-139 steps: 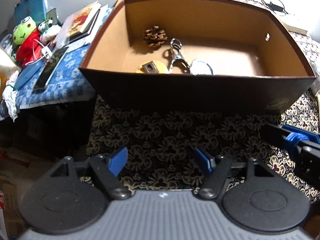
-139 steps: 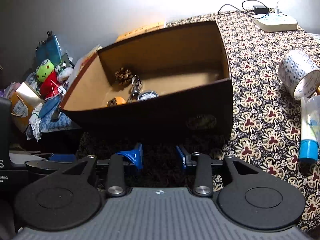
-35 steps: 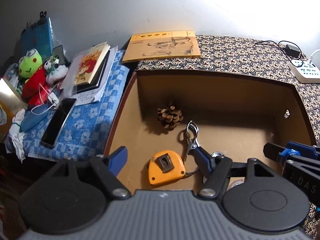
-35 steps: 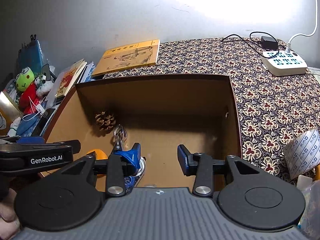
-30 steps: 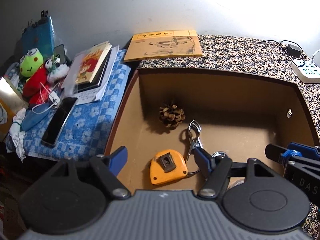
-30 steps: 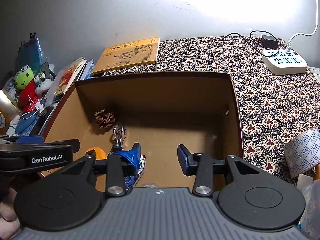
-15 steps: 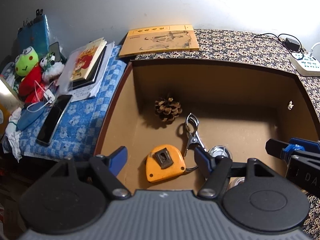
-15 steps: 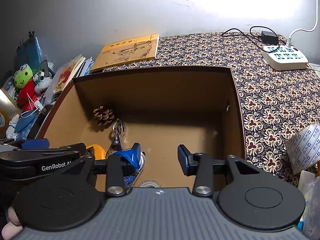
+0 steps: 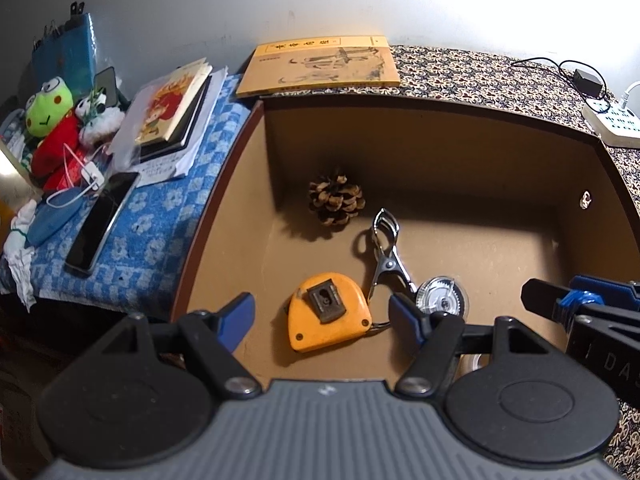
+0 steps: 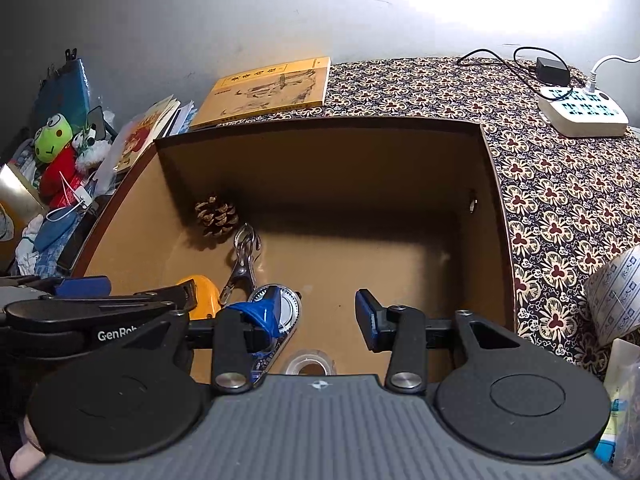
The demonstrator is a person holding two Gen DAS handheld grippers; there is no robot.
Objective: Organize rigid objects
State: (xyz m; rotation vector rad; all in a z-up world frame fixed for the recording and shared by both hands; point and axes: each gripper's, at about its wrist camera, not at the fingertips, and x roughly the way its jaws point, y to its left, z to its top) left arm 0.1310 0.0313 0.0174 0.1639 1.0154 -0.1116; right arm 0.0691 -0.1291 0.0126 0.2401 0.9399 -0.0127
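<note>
Faintly, "GenRob" marks the left hand-held gripper (image 10: 120,304).

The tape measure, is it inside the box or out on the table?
Inside. The orange tape measure lies flat on the floor of the brown box, beside a metal clip and near a pine cone.

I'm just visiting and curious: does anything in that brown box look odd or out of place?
The pine cone stands out: a natural thing lying among tools, by the far left corner of the box. The tape measure, metal clip and clear geared disc lie loose, unsorted. Nothing looks spilled or broken.
</note>
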